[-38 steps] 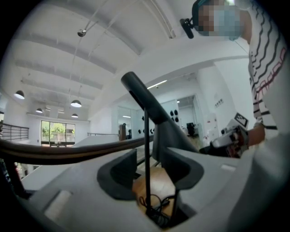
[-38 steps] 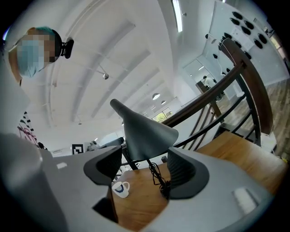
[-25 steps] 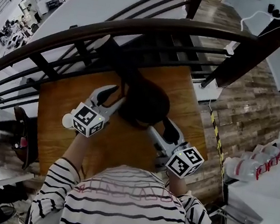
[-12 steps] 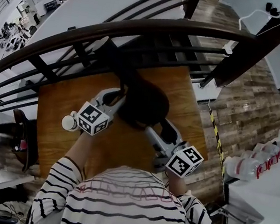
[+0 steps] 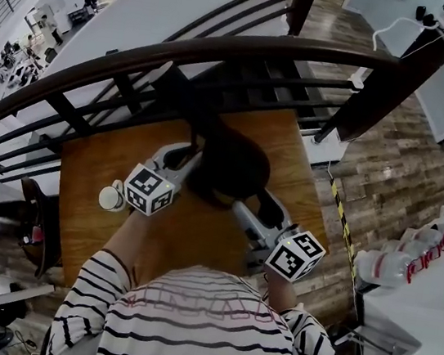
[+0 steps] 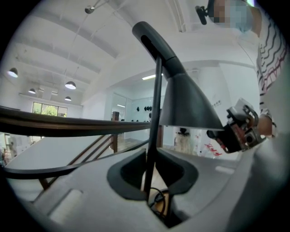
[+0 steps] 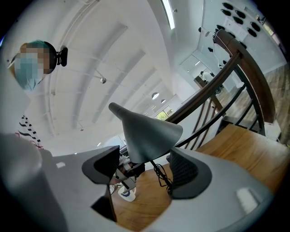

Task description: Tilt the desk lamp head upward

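A dark desk lamp (image 5: pixel 231 162) stands toward the back of a wooden desk (image 5: pixel 104 165), just in front of a dark curved railing (image 5: pixel 225 45). The left tool (image 5: pixel 184 153) reaches in from the lamp's left and is clenched on the thin stem (image 6: pixel 155 104): in the left gripper view the stem runs straight down between the two dark pads, which press against it on both sides, and the cone-shaped lamp head (image 6: pixel 188 102) hangs above and to the right of them.

The right tool (image 5: pixel 261 203) comes in from the lamp's right with its jaws spread wide. In the right gripper view the lamp head (image 7: pixel 147 133) sits between the jaws, its rim close to the right-hand one and clear of the other (whether rim and pad actually touch cannot be told), so nothing is pinched. A black cable (image 7: pixel 162 174) trails down to the desk below the head.

A white cup (image 5: pixel 109 196) stands on the desk just left of the left tool's marker cube. The person's striped sleeves (image 5: pixel 89 293) fill the bottom of the head view
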Demonstrator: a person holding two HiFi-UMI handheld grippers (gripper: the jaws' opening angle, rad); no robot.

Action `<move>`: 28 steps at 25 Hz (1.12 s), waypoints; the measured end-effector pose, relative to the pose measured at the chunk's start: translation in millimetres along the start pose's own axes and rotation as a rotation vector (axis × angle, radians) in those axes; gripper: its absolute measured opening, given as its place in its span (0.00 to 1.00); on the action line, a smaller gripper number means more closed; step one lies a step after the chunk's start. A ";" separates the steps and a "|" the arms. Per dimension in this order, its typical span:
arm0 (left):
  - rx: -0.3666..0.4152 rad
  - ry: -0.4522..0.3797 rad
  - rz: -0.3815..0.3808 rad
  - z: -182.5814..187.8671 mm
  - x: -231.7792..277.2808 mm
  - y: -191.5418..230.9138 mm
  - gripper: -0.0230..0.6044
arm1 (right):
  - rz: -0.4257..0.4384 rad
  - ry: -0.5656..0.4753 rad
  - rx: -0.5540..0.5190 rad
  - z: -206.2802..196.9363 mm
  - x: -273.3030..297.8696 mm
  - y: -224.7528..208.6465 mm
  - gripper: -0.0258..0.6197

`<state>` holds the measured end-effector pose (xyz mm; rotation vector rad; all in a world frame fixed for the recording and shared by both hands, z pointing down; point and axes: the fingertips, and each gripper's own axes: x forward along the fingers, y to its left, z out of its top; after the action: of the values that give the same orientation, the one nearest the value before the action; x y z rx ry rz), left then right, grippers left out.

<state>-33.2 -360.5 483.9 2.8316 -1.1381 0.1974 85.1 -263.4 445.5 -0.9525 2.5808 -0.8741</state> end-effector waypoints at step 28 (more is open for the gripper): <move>-0.083 -0.040 -0.020 -0.4 -7.5 -4.1 0.14 | -0.101 -0.183 -0.323 110.4 -57.7 62.7 0.57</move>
<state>-35.8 -352.4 483.1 2.7854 -1.0979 0.0901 143.6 -237.1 321.6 -1.1958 2.5769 -0.3737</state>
